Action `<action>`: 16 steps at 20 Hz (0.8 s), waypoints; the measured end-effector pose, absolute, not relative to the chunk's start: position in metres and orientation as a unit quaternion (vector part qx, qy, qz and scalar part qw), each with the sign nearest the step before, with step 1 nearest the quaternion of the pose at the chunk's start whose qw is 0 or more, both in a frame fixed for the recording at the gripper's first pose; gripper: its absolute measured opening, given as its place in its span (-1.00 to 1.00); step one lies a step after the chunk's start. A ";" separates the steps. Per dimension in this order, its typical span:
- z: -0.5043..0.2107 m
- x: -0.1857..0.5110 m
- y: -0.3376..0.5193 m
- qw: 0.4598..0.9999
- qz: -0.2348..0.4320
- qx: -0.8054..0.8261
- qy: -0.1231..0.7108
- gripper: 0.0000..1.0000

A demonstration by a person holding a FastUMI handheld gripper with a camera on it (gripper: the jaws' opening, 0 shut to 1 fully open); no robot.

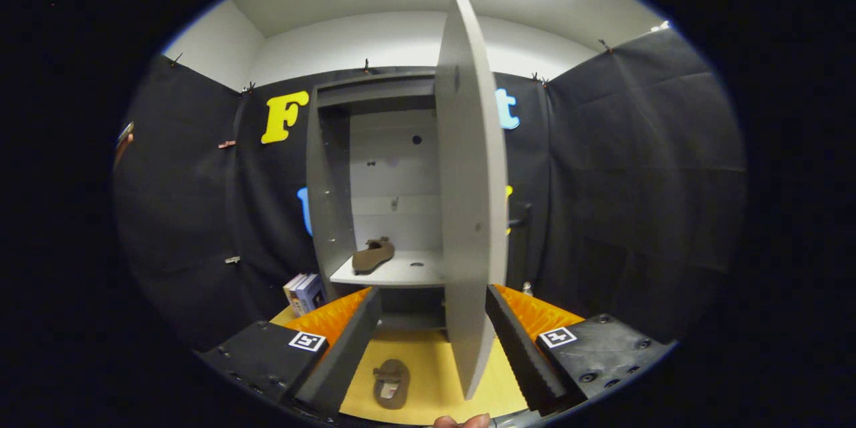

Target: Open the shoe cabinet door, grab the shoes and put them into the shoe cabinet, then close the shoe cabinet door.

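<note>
Now your gripper (433, 341) gapes wide, the cabinet door (471, 200) edge-on between its jaws, one shoe (372, 255) shelved beyond, another shoe (391, 383) lying between them.

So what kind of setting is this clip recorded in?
Probably a staged recording booth, not a real home: black cloth walls enclose a grey shoe cabinet with its door open. One brown shoe lies on the shelf, another on the wooden floor between the open claw fingers.
</note>
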State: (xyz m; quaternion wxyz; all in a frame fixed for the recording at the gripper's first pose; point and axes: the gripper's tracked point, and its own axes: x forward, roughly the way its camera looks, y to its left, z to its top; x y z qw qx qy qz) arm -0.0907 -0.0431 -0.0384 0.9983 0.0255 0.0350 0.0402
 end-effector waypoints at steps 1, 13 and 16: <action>-0.056 -0.087 -0.032 0.997 0.049 0.027 0.056 0.99; -0.299 -0.056 0.067 0.946 0.119 0.042 0.298 0.98; -0.358 -0.049 0.074 0.932 0.117 0.045 0.341 0.98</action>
